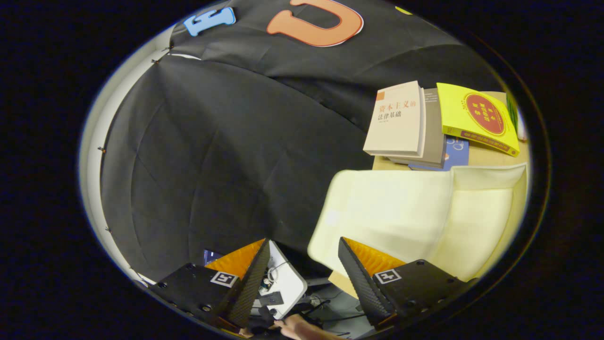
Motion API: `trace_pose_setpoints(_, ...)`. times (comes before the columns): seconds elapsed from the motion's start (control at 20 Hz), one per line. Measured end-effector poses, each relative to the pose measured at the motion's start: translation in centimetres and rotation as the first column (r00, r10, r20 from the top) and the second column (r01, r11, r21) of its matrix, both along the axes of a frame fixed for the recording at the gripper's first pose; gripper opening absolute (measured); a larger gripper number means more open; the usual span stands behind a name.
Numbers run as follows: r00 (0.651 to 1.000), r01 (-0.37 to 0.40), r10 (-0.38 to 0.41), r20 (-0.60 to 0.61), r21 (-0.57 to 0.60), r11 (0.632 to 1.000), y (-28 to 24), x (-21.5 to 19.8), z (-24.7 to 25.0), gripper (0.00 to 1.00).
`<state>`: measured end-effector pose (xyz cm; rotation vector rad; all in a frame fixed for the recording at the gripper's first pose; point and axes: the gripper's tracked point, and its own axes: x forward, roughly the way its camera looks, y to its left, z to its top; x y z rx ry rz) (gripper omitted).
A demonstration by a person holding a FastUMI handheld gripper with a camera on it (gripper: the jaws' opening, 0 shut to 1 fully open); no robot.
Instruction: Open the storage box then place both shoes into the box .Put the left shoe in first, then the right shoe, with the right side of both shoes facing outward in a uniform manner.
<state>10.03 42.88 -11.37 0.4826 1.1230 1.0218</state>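
Black, textured fingers [257, 278] of the gripper [304, 276] stood well apart with orange backing behind them, and they held nothing; only open space lay between them. Low between the fingers sat a white device [285, 283] with cables, and part of a hand [302, 327] showed just beneath it.

Just ahead of the right finger, and running on beyond it, lay the cream storage box [401, 212], its pale lid apparently still closed, resting on a tan tabletop [490, 156]. The box sat off to the right of the fingers, not in line with the gap, and the whole scene appeared steeply tilted. No shoes were to be seen.

Beyond the box, a stack of books [401, 120] and a yellow book [479, 118] lay close against its far side.

As I judged it, the risk was a poor grip on the lid: approaching at this slant, one finger could strike the smooth panel and push the light box toward the books instead of catching an edge. Where the lid's lip was could not be made out.
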Motion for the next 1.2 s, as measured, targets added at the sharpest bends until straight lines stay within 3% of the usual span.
trace_pose_setpoints(0.15,0.997,-0.001,0.007,0.071,-0.085,0.996,-2.8,-0.1,-0.8,0.95)
trace_pose_setpoints(0.3,0.995,0.023,-0.009,0.098,-0.139,0.99,-7.3,0.4,-1.6,0.96)
trace_pose_setpoints(0.55,0.989,0.12,-0.101,0.109,-0.187,0.975,-17.0,2.8,-3.4,0.96)
trace_pose_setpoints(0.95,0.956,0.294,-0.276,0.1,-0.329,0.898,-34.3,5.9,-11.0,0.96)
trace_pose_setpoints(1.2,0.948,0.306,-0.312,0.061,-0.433,0.848,-41.5,5.5,-17.2,0.95)
